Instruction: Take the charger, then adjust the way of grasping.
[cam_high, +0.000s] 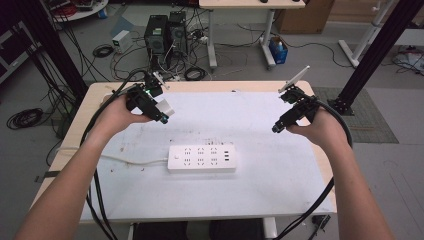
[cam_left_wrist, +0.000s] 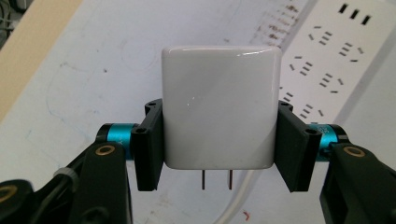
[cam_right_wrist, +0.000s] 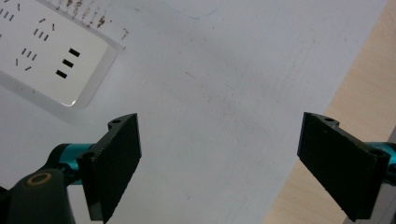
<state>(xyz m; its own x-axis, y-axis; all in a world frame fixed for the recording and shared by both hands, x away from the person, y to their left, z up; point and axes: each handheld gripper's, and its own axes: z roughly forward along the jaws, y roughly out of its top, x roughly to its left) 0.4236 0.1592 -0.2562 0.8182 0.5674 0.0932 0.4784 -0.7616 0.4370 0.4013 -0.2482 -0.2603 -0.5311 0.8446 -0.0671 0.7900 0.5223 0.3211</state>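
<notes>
A white power strip (cam_high: 201, 158) lies flat near the middle of the white mat, its cord running off to the left. My left gripper (cam_high: 161, 113) hovers above the mat's back left, shut on a white plug adapter (cam_left_wrist: 219, 105). The adapter's two metal prongs (cam_left_wrist: 217, 179) point back toward the camera, and the power strip (cam_left_wrist: 334, 51) lies beyond it at the upper right. My right gripper (cam_high: 278, 127) hangs over the mat's right side, open with nothing between its jaws (cam_right_wrist: 219, 163). The end of the power strip (cam_right_wrist: 44, 51) sits at the upper left of the right gripper view.
The white mat (cam_high: 260, 140) covers most of the wooden table (cam_high: 95, 95). The table's wooden edge (cam_right_wrist: 359, 93) runs close on the right of my right gripper. Computers, cables and desk legs stand on the floor behind the table.
</notes>
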